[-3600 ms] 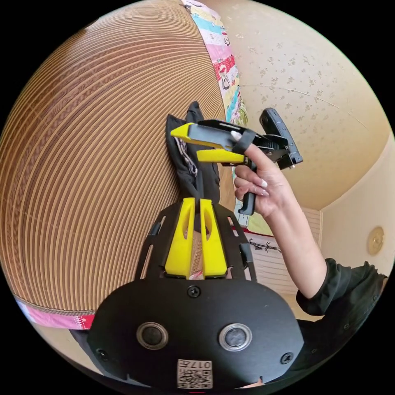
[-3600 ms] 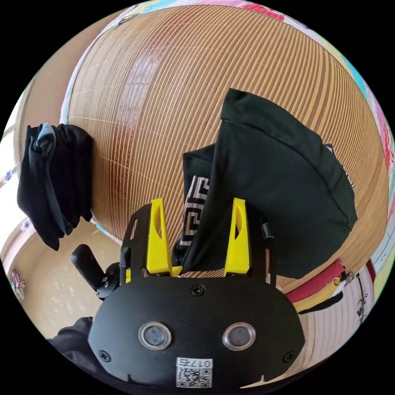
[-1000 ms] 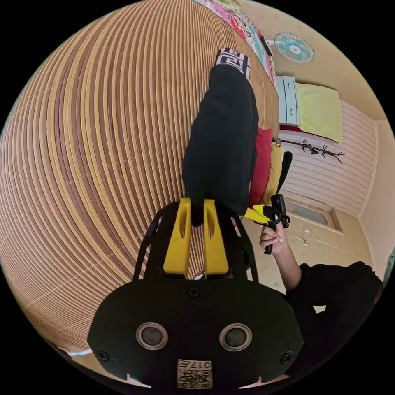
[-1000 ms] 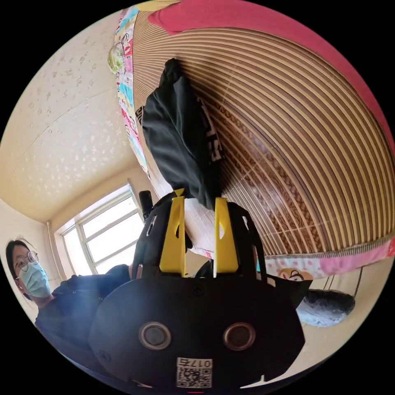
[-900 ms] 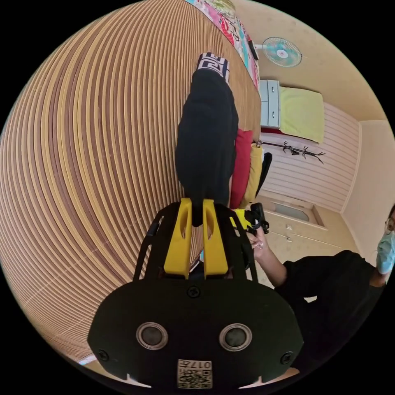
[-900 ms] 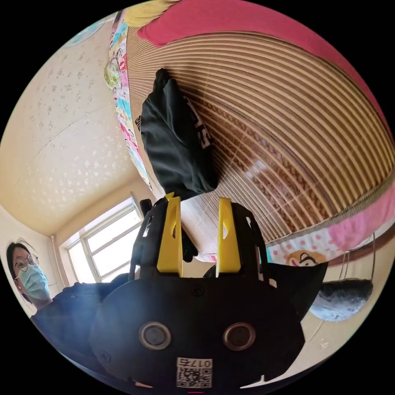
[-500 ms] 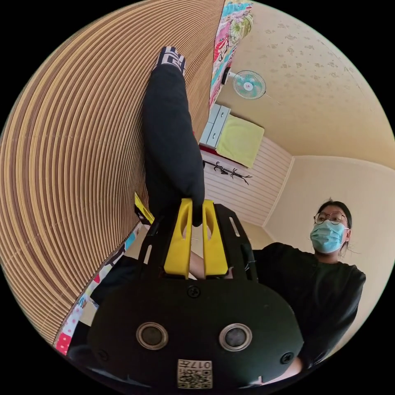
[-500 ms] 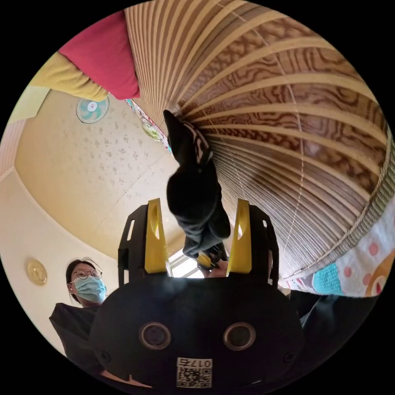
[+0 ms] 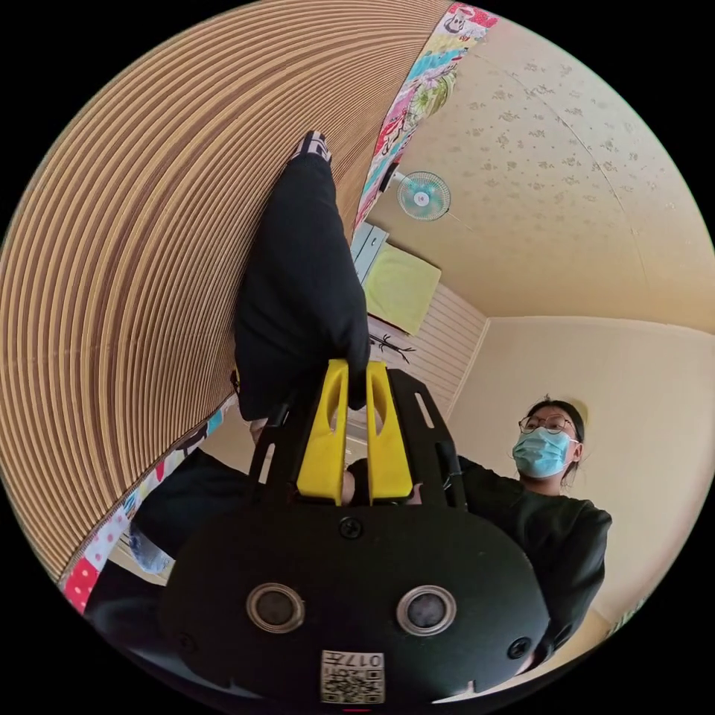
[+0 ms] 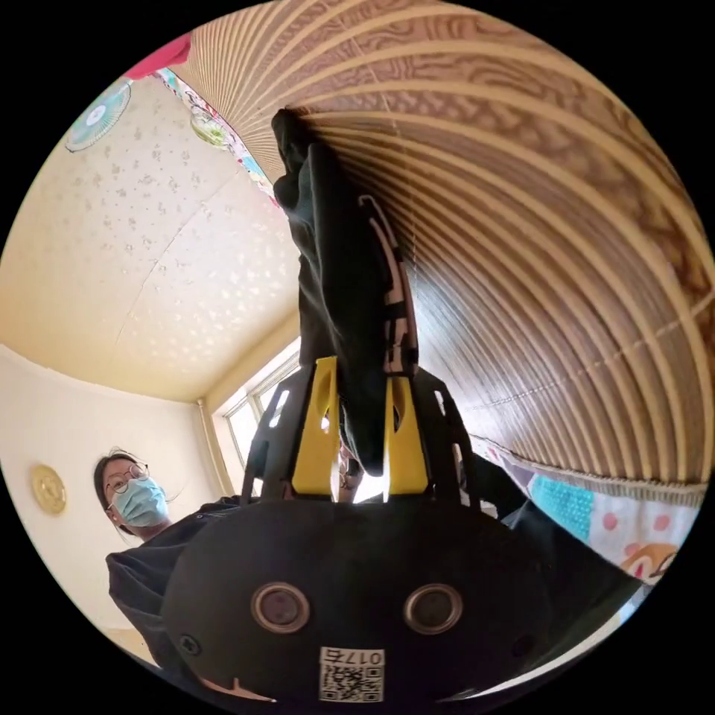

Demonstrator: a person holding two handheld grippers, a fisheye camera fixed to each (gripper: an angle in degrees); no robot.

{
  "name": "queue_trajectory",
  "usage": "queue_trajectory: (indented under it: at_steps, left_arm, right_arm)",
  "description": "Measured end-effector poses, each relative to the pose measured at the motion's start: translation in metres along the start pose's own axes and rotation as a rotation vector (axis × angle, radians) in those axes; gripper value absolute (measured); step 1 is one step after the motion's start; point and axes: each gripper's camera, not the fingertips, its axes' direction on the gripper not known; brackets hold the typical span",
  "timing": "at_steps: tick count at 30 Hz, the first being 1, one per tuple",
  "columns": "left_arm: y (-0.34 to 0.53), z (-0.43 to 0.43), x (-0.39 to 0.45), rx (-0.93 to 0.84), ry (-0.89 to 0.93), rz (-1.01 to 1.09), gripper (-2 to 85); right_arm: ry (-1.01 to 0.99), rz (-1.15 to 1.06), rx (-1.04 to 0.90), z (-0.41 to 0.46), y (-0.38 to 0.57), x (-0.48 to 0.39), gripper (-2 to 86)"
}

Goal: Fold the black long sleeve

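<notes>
Now the right gripper (image 10: 357, 387) pinches the black long sleeve (image 10: 350, 298), where before its jaws stood wide. Left gripper (image 9: 350, 387) pinches it too, by the bamboo mat (image 9: 134, 246). If one lets go, folds could flop open.

From my end, I find no legible writing. A small white sticker (image 9: 353, 676) sits on the housing of the left tool (image 9: 350, 369), and a matching sticker (image 10: 352, 674) on the right tool (image 10: 361, 369). Each carries a square code and a short line of characters too small for me to make out. The white band (image 10: 395, 298) on the black long sleeve (image 10: 342, 283) is a geometric pattern, not lettering.
</notes>
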Motion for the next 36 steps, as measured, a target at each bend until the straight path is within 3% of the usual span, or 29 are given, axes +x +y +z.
queue_trajectory:
  at_steps: [6, 15, 24, 30, 32, 36]
  left_arm:
    - [0.040, 0.021, 0.074, 0.092, -0.015, 0.072, 4.4]
    - [0.099, 0.025, 0.193, 0.189, -0.066, 0.170, 4.3]
    - [0.067, 0.013, 0.370, 0.212, -0.160, 0.455, 4.2]
    - [0.089, -0.024, 0.513, 0.195, -0.201, 0.733, 4.4]
    - [0.101, -0.045, 0.536, 0.189, -0.254, 0.782, 4.5]
    - [0.121, -0.104, 0.506, 0.205, -0.394, 0.724, 4.6]
  right_arm:
    - [-0.138, -0.023, 0.000, 0.046, 0.030, 0.026, 3.1]
    - [0.046, -0.006, -0.150, 0.199, 0.079, 0.040, 0.5]
    - [0.116, -0.187, -0.284, 0.437, 0.090, 0.051, 0.1]
    - [0.092, -0.540, -0.432, 0.642, 0.144, 0.017, 0.2]
    - [0.114, -0.691, -0.487, 0.721, 0.179, 0.027, 0.3]
    - [0.172, -0.727, -0.521, 0.827, 0.212, 0.109, 0.6]
